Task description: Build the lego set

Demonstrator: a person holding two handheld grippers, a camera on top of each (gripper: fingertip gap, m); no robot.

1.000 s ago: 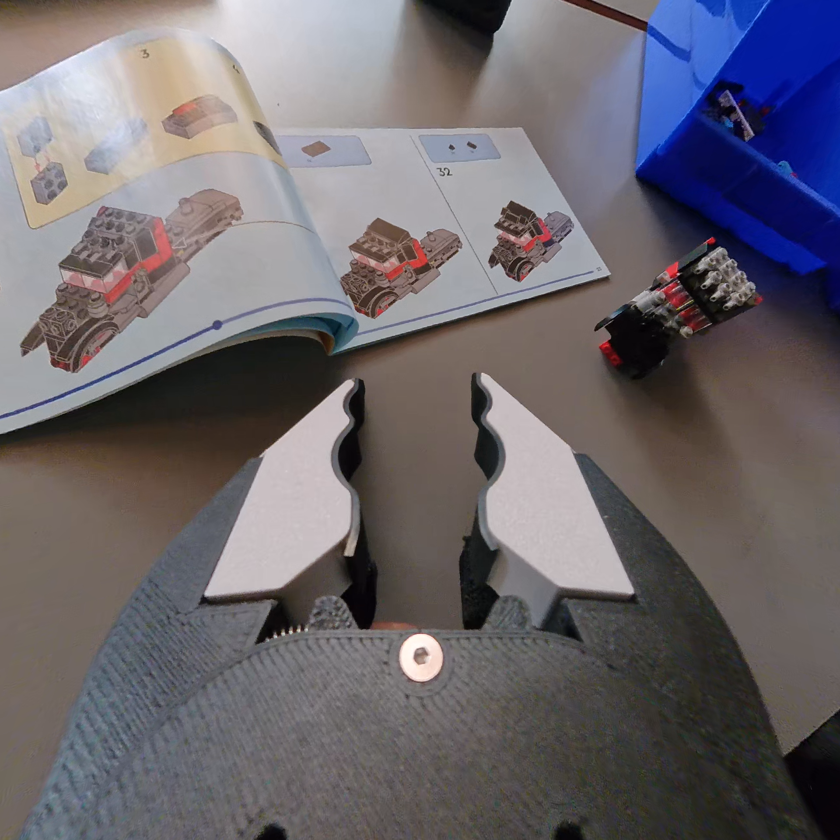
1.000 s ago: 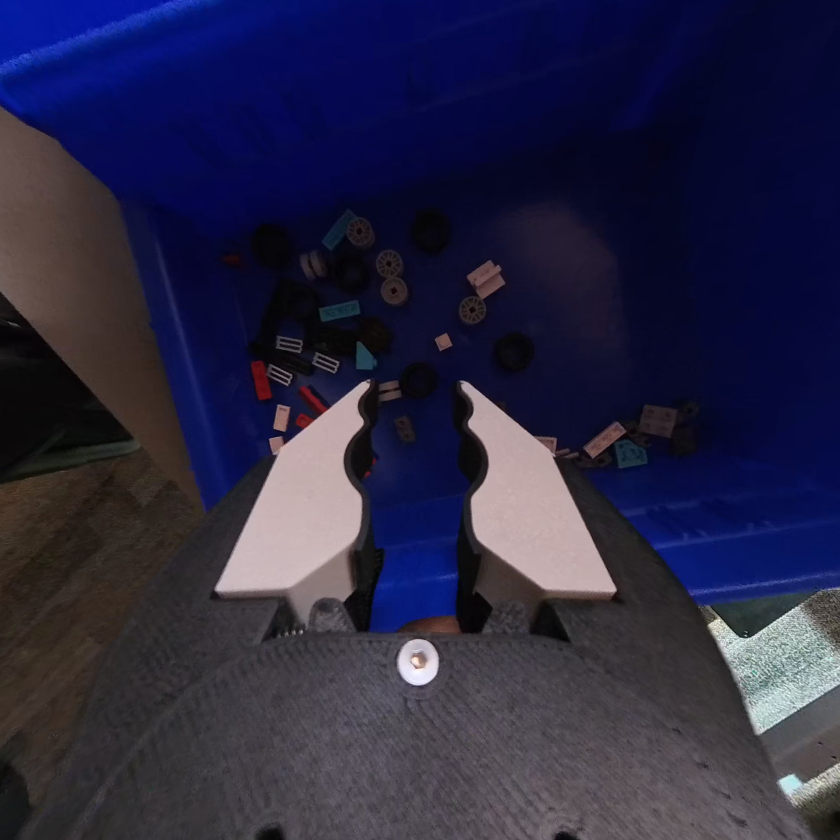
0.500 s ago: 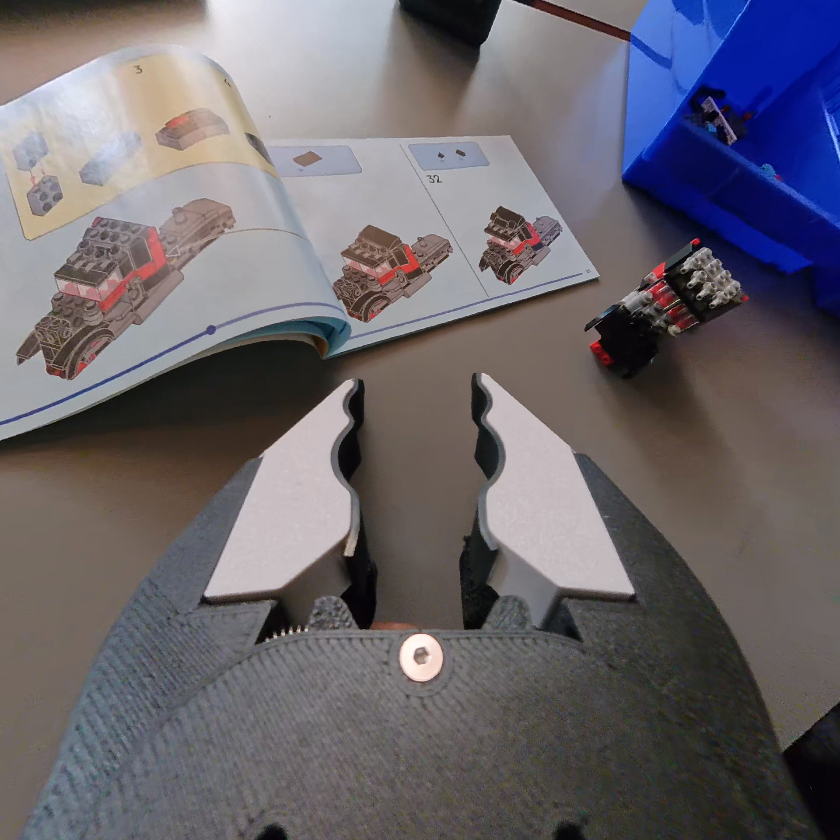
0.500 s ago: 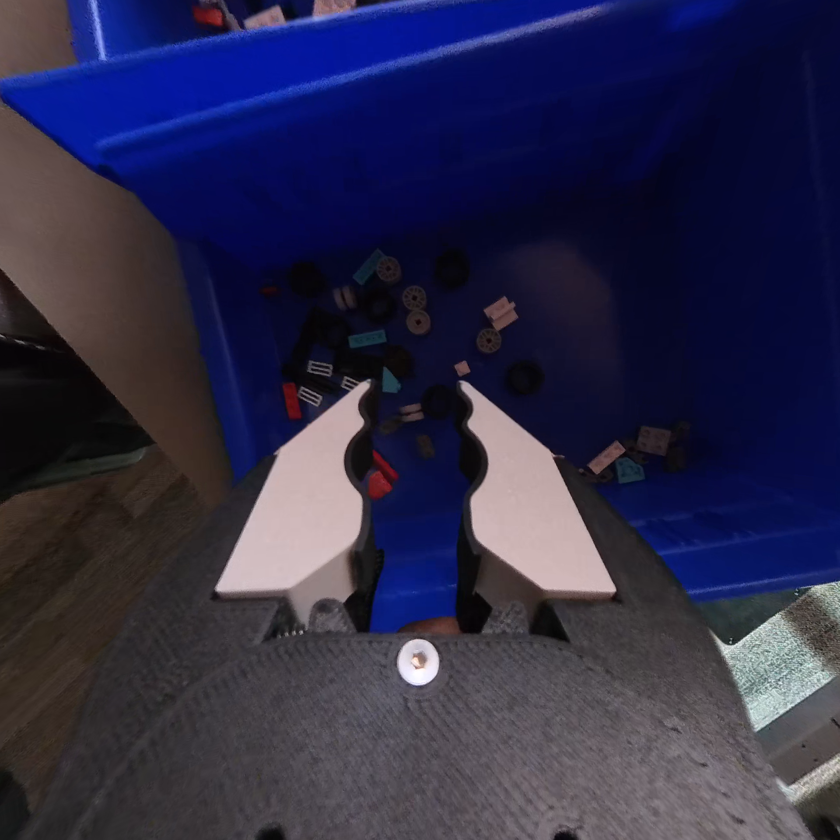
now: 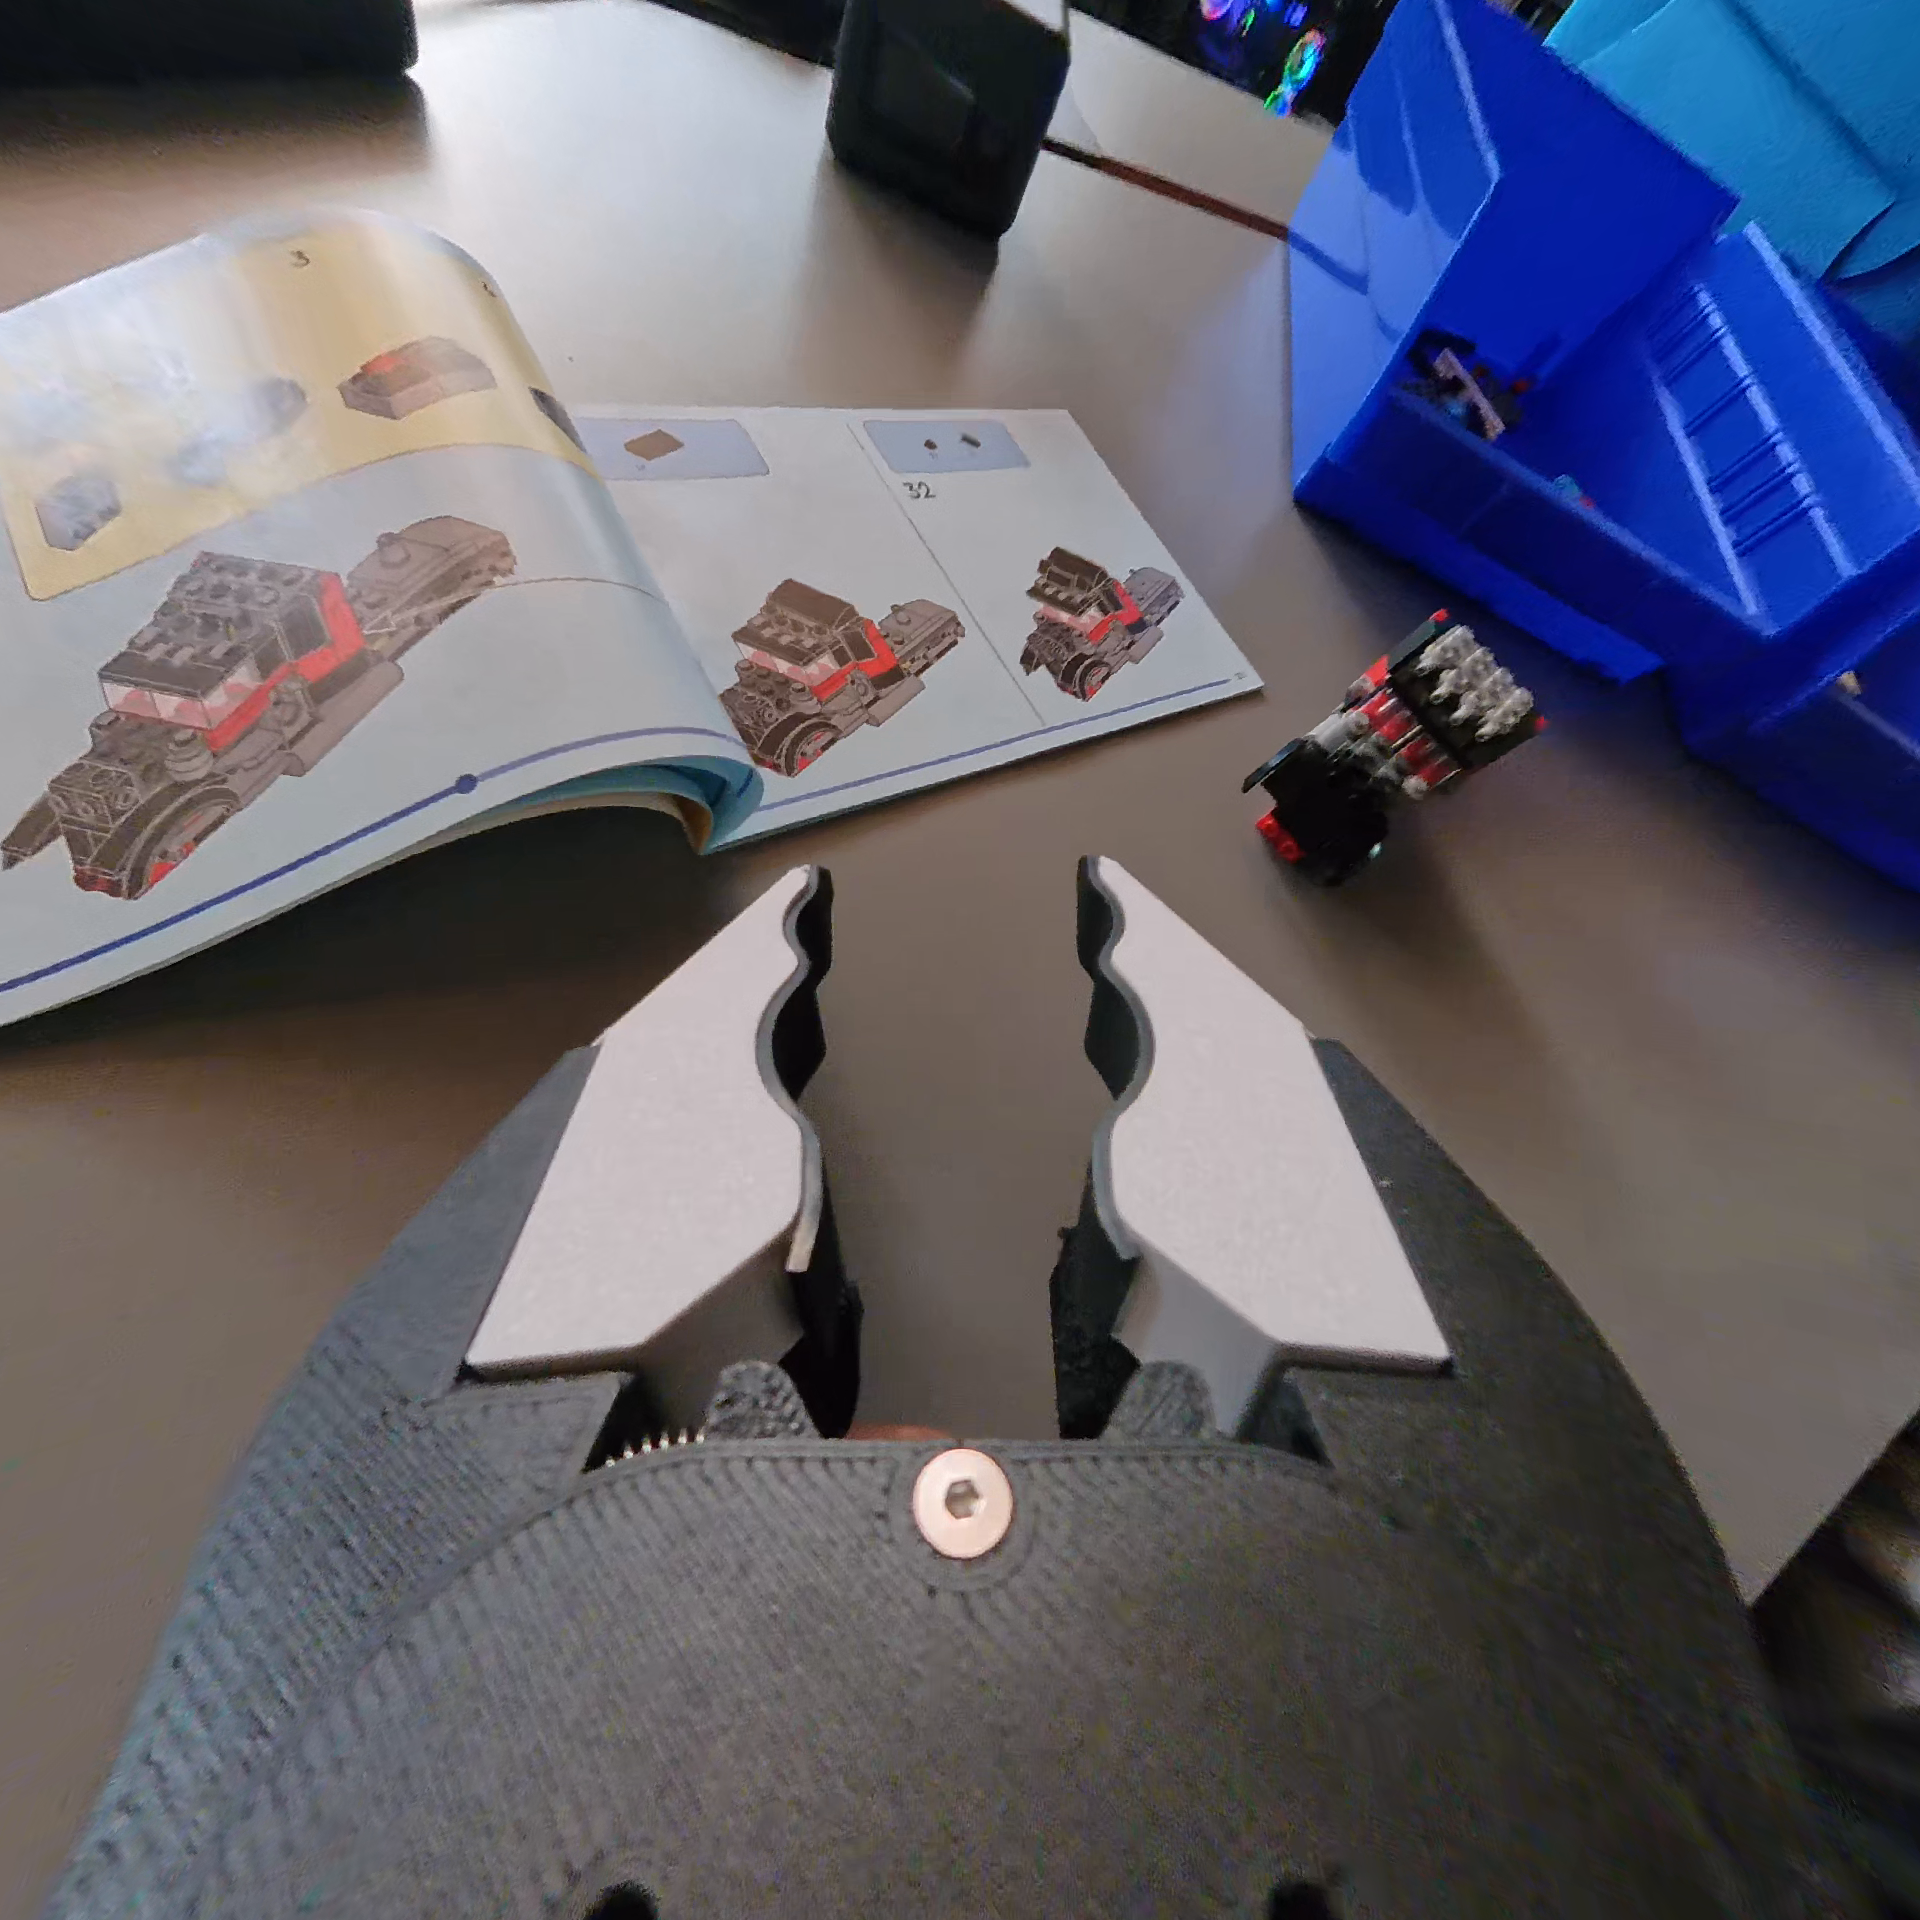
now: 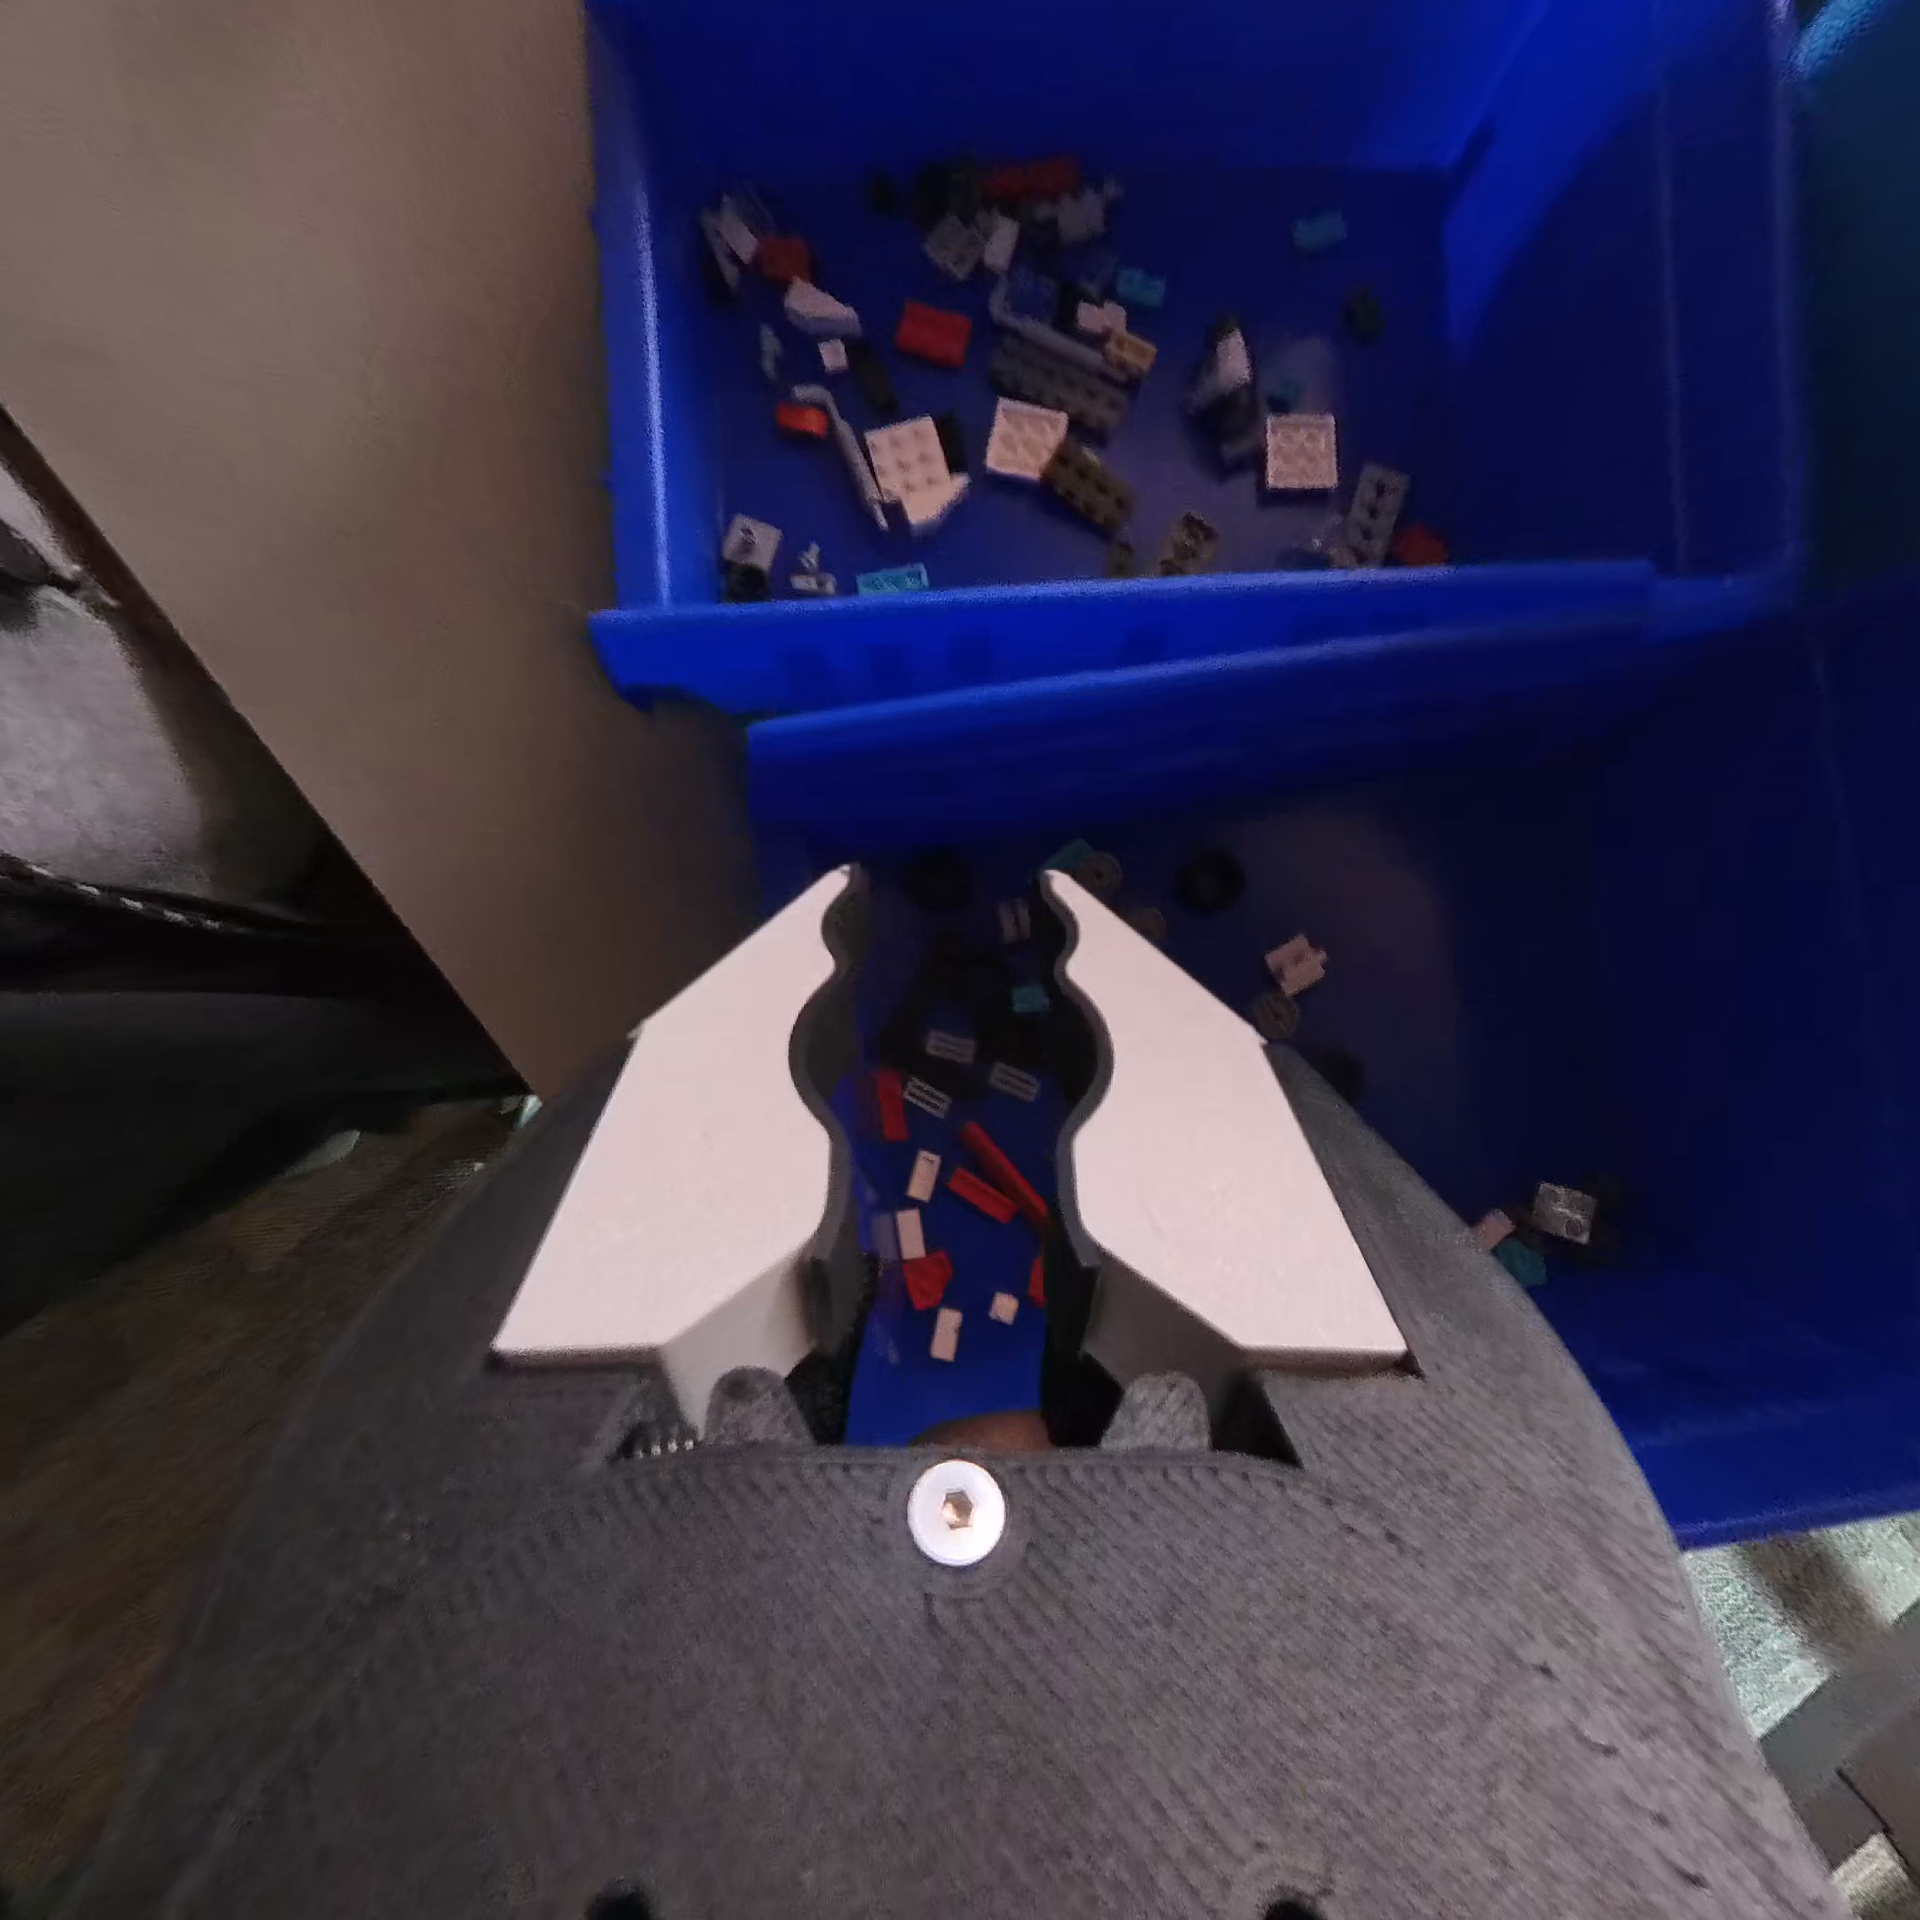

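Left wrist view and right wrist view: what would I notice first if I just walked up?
Probably the bright blue bins stacked at the table's right, their floors sprinkled with little loose bricks. Next, the open instruction booklet lying flat on the left, and beside the bins a small black-and-red half-built model. Both tools, left and right, are open and empty.

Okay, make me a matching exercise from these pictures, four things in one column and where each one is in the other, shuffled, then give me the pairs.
Things:
1. instruction booklet
2. half-built lego model
3. left gripper
4. right gripper

Places:
A. over the lower blue bin of small pieces
B. on the table, just in front of the blue bins
C. open on the table, far left
D. above bare table, jaws apart, holding nothing

Pairs: 1-C, 2-B, 3-D, 4-A
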